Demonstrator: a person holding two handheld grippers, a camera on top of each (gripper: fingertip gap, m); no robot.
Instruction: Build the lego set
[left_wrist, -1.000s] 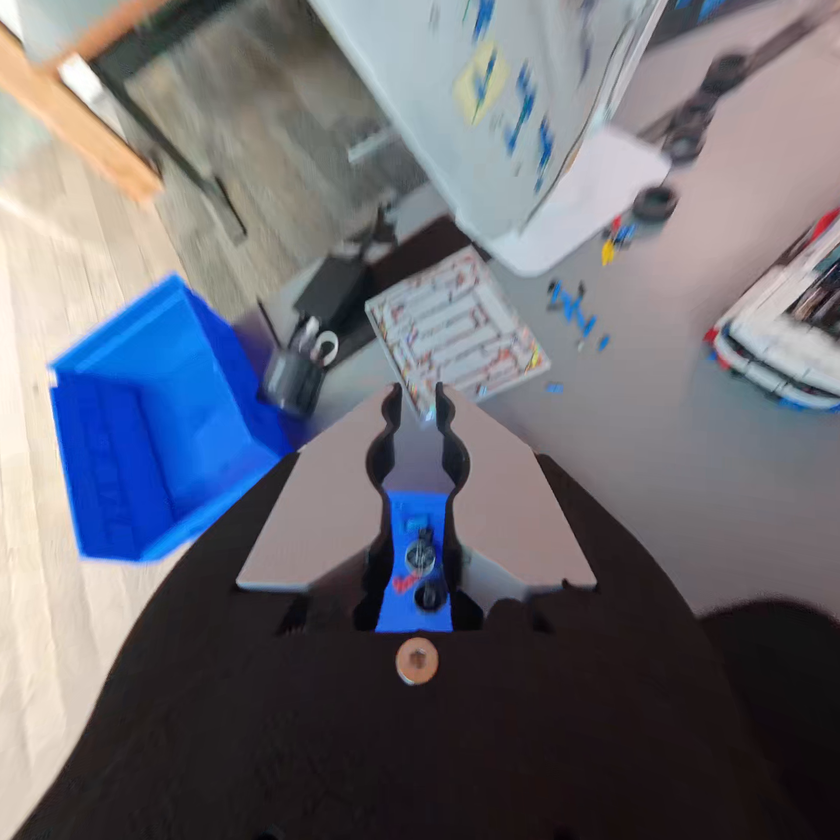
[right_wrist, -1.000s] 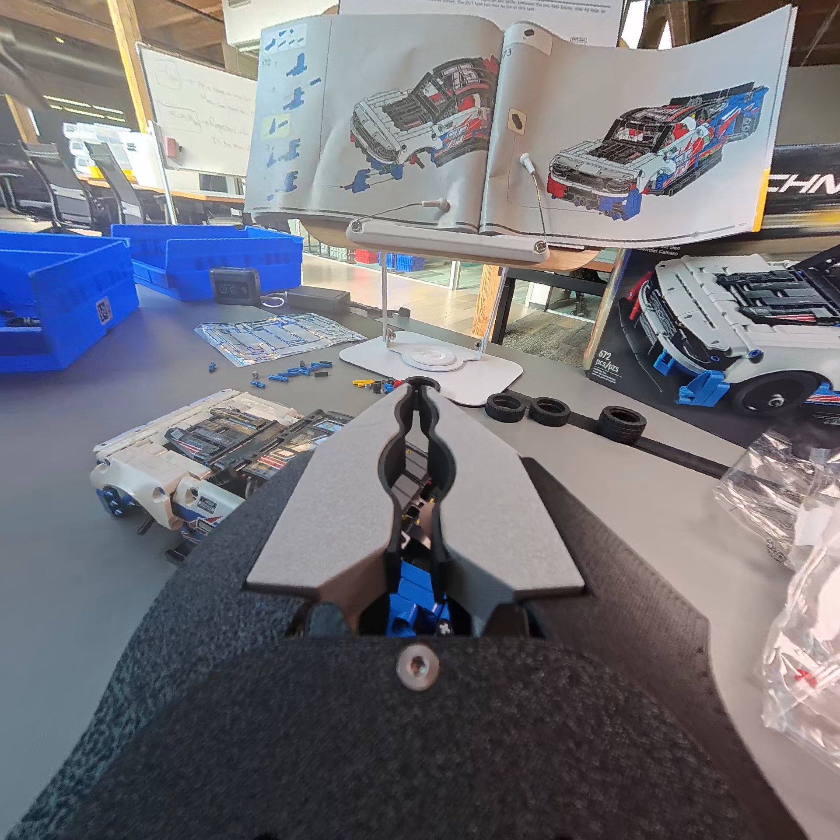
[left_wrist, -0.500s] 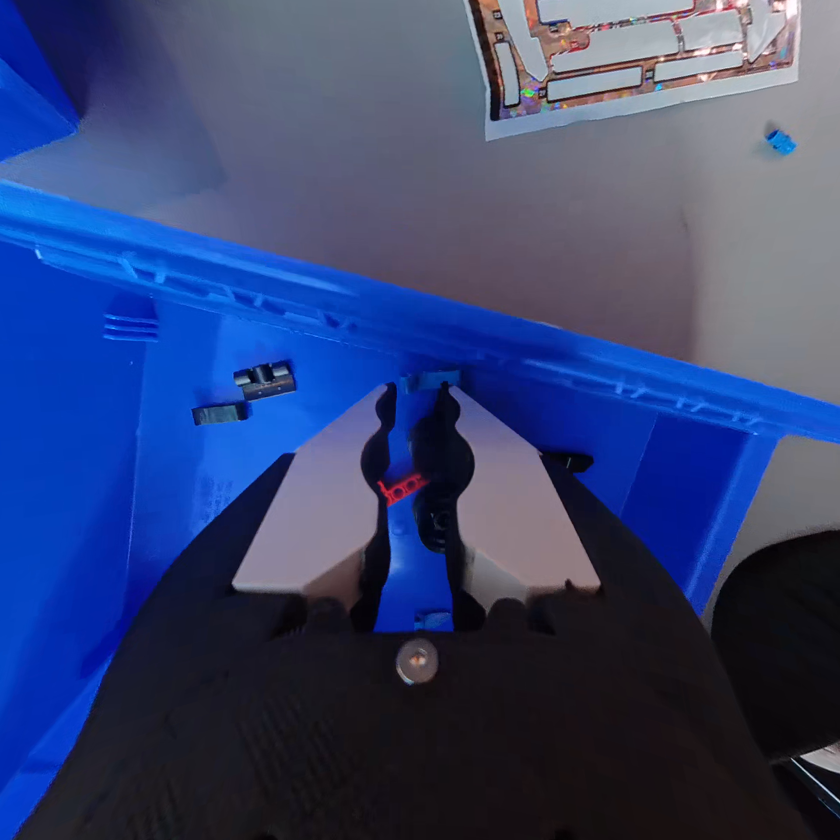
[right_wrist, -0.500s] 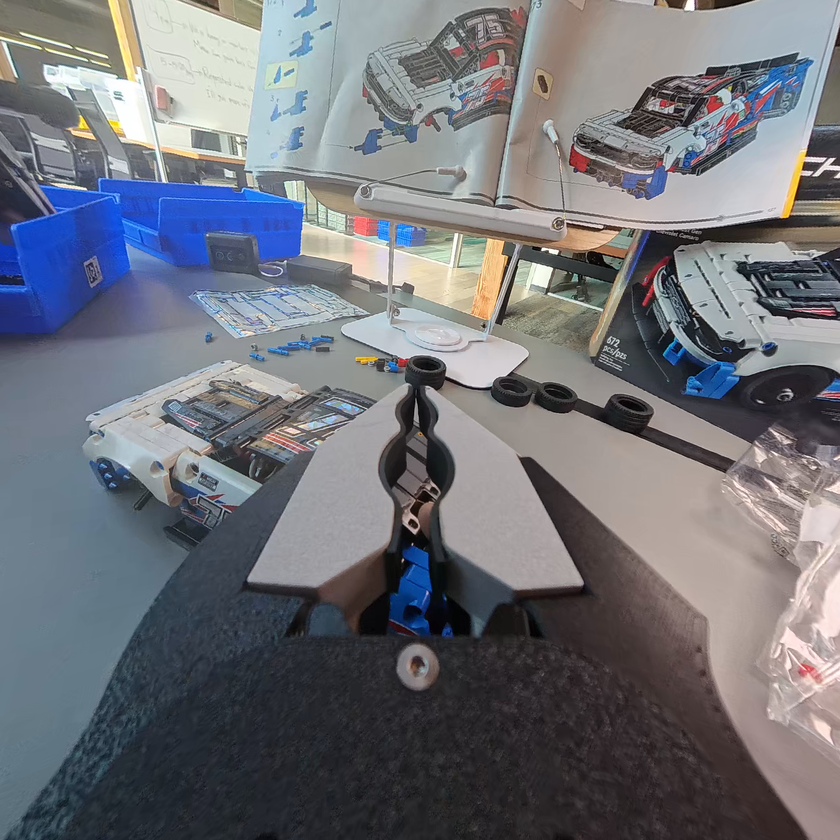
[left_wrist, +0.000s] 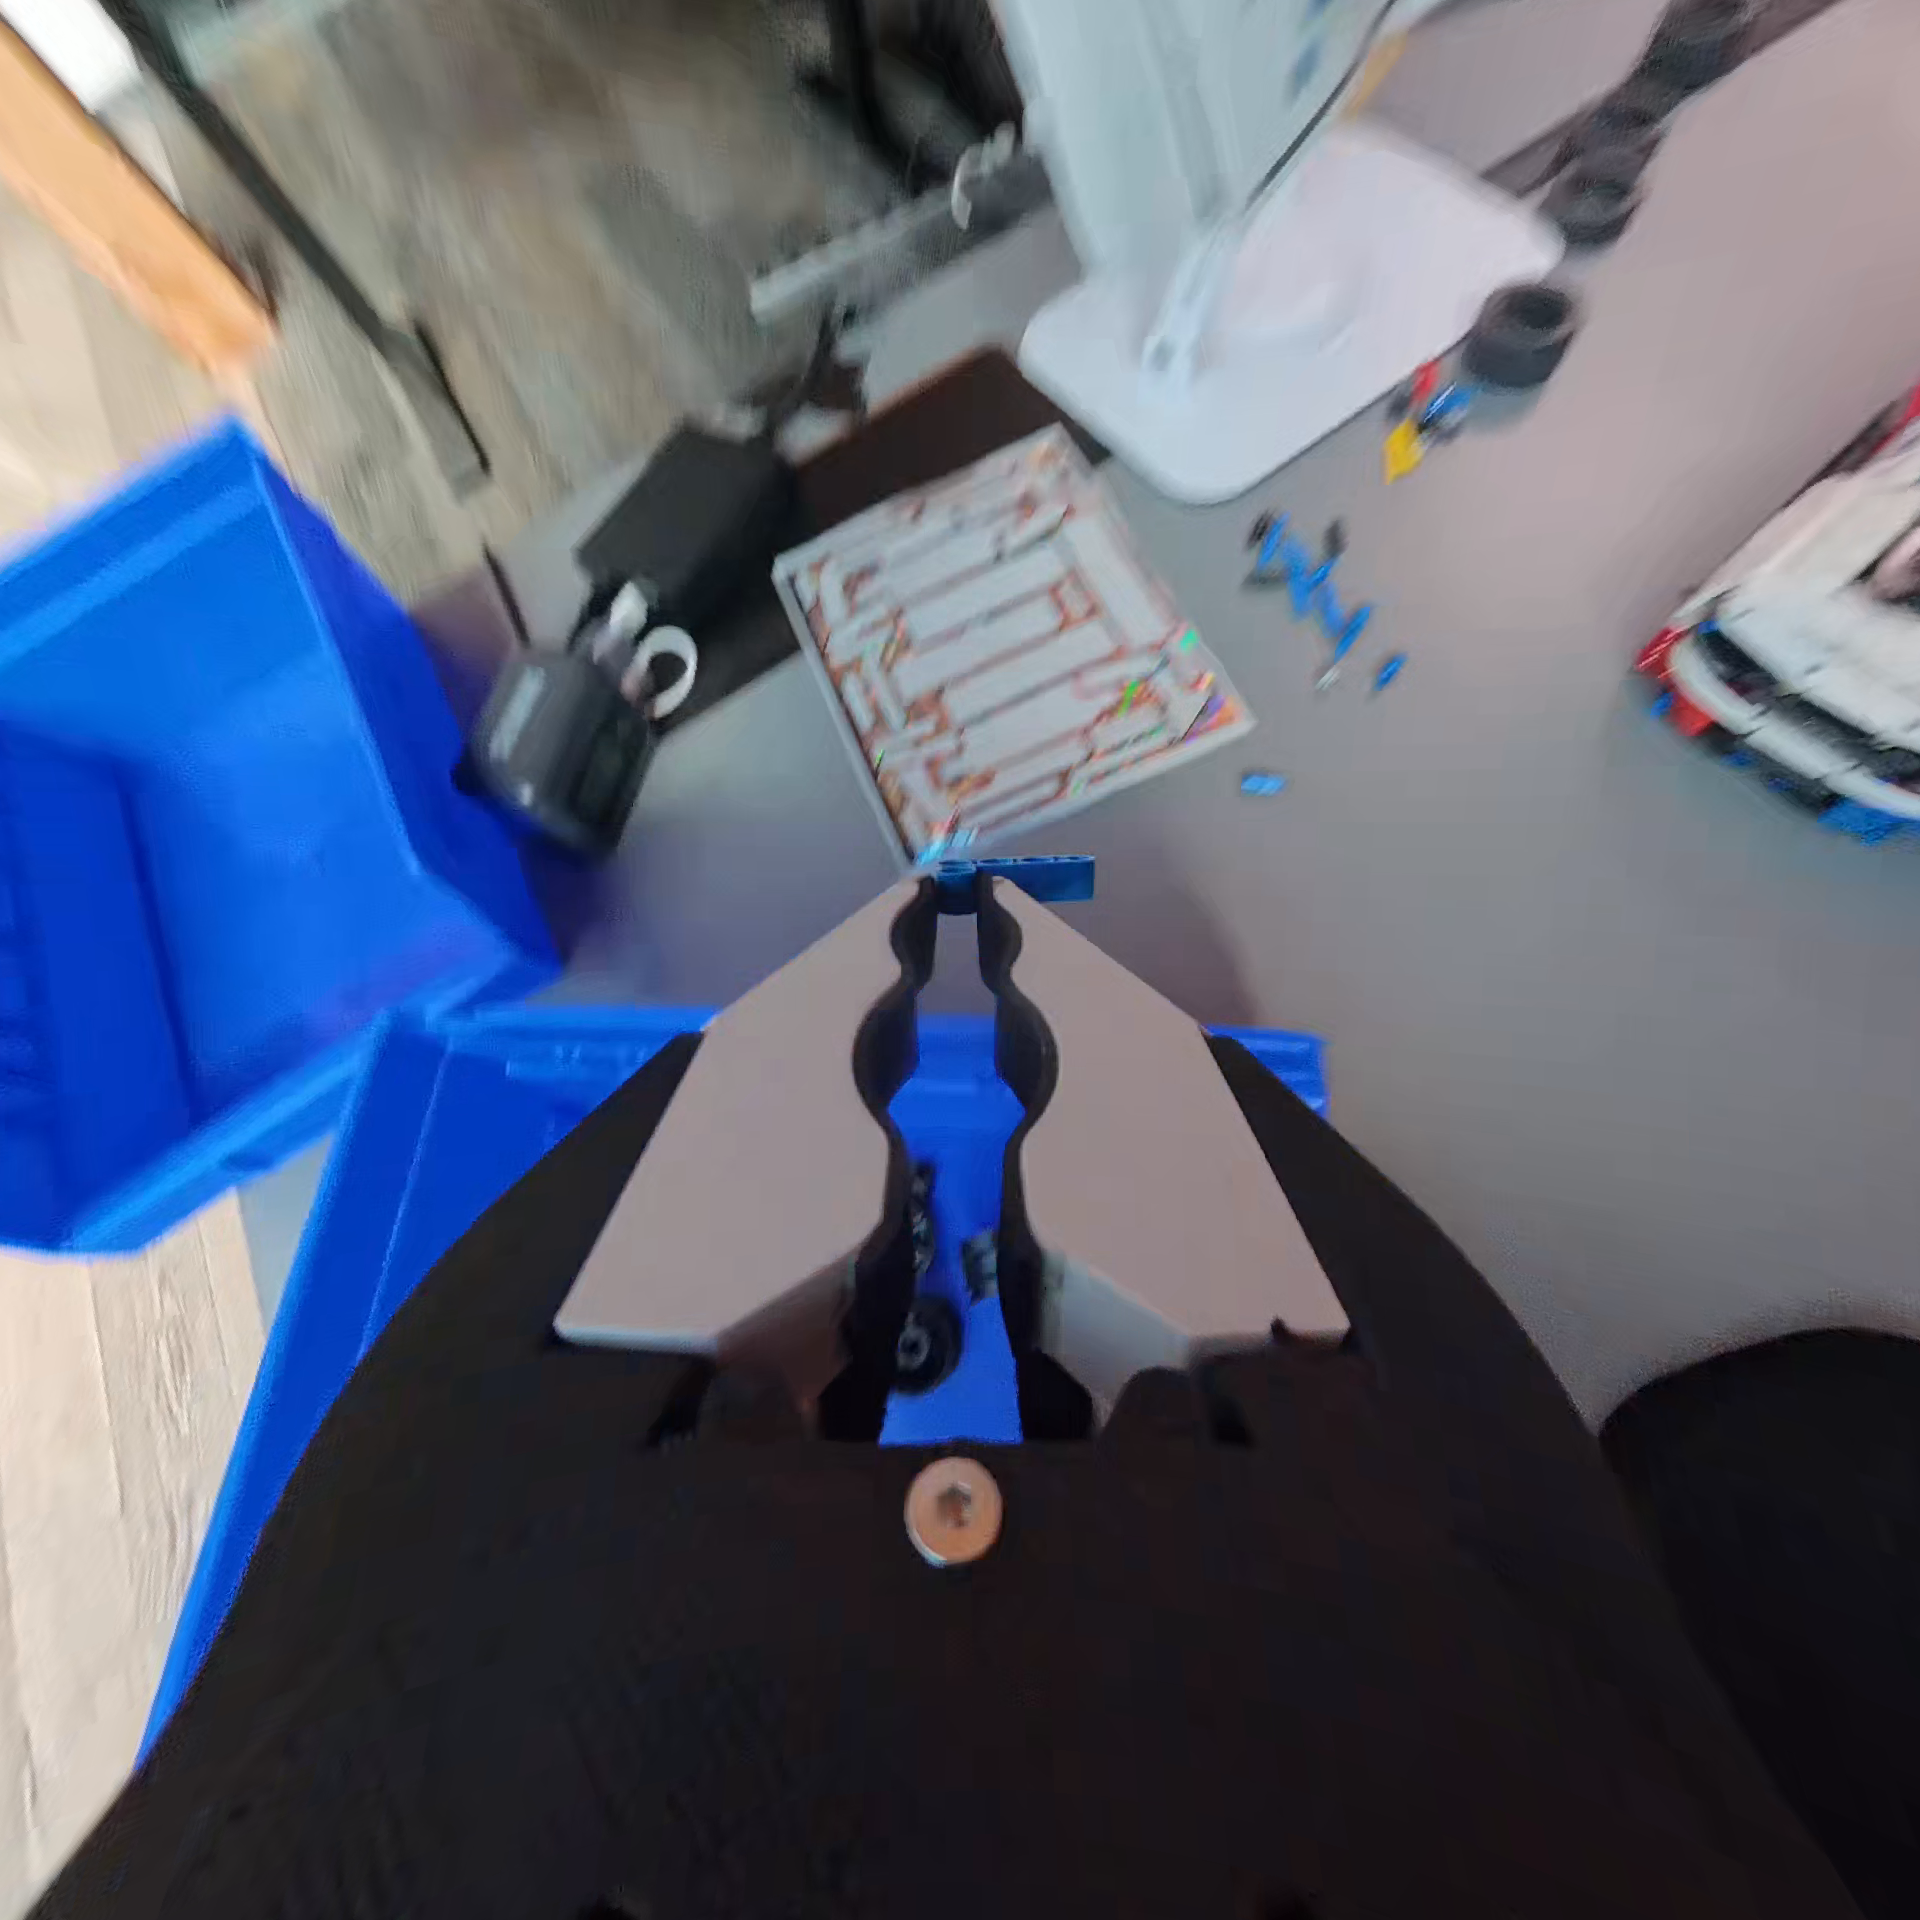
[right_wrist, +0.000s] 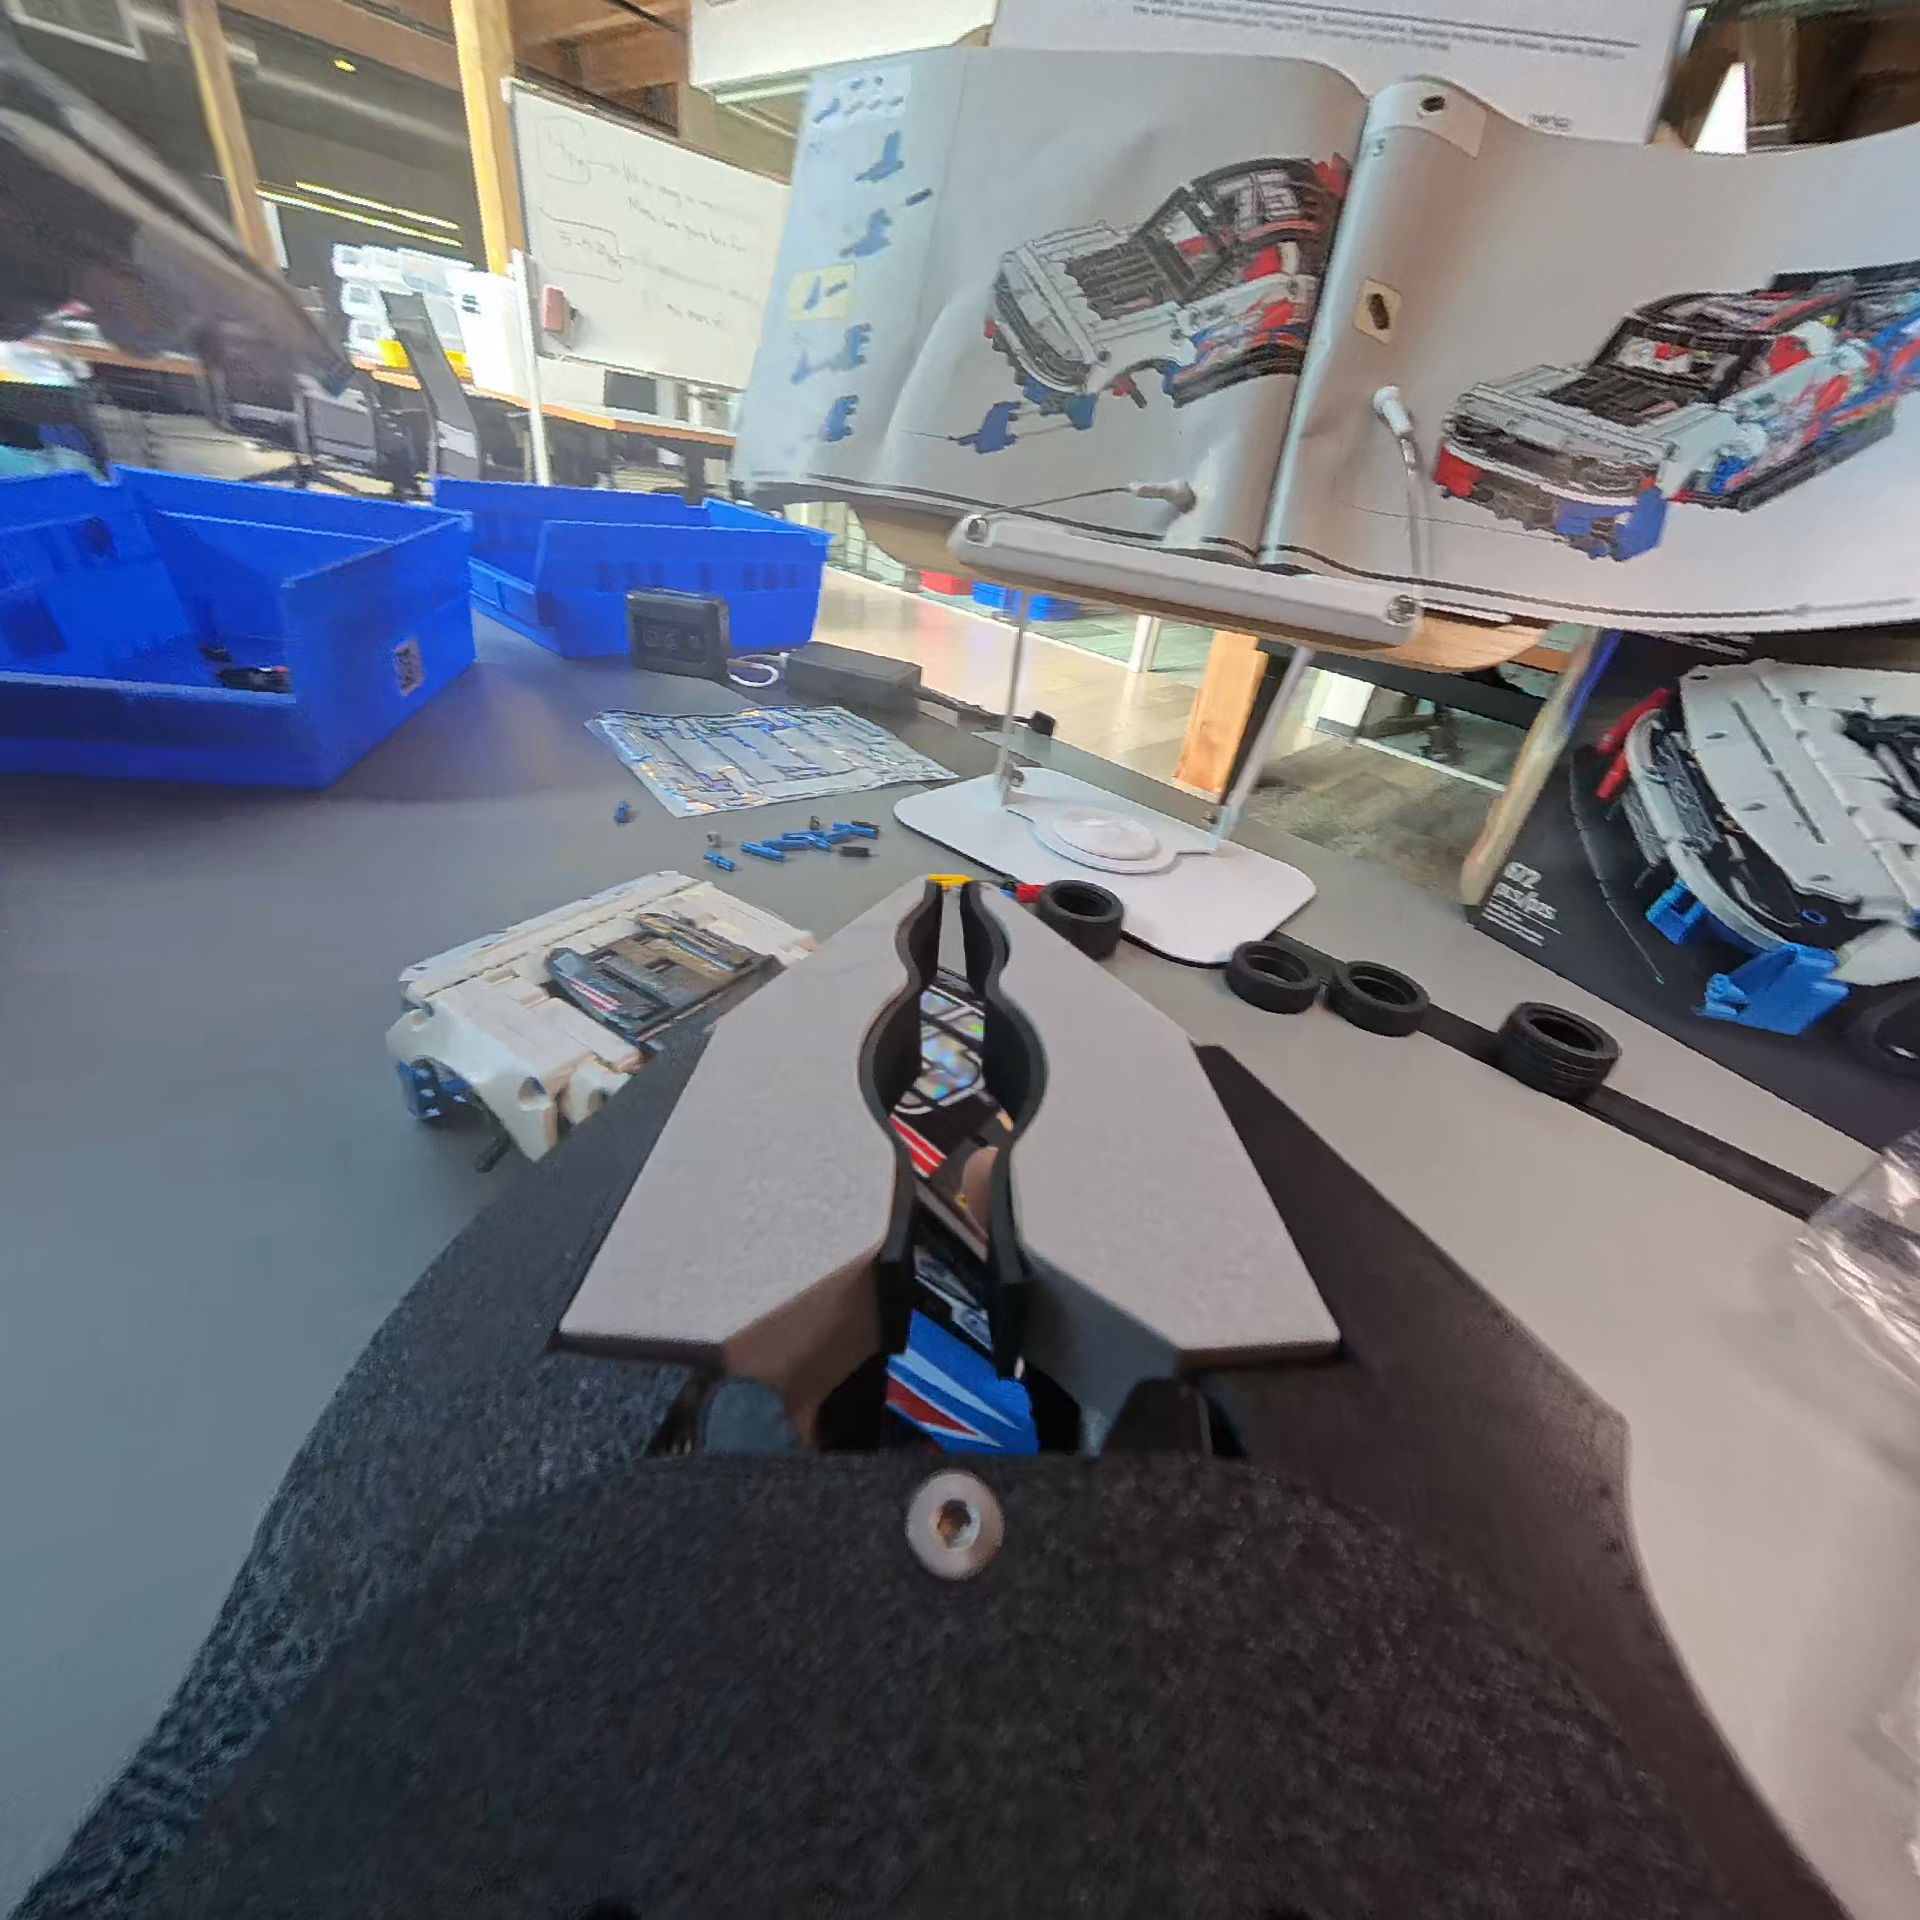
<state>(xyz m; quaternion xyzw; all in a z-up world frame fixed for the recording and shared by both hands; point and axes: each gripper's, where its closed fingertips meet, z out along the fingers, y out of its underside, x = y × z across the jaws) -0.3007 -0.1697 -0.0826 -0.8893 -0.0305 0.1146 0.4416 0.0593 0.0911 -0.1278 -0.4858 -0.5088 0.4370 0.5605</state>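
While the left wrist view blurs, the left gripper (left_wrist: 958, 883) pinches a small blue Lego beam (left_wrist: 1023, 871) above the blue plastic bin (left_wrist: 520, 1081). The right gripper (right_wrist: 951, 891), nearly closed, holds nothing visible over the half-hidden white Lego car (right_wrist: 582, 987); the open instruction booklet (right_wrist: 1143, 312) is cut off.

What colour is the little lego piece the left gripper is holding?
Blue. The lego piece shows best in the left wrist view, pinched at the fingertips.

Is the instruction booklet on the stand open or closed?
Open: the instruction booklet lies spread on its white stand, two pages of car drawings showing.
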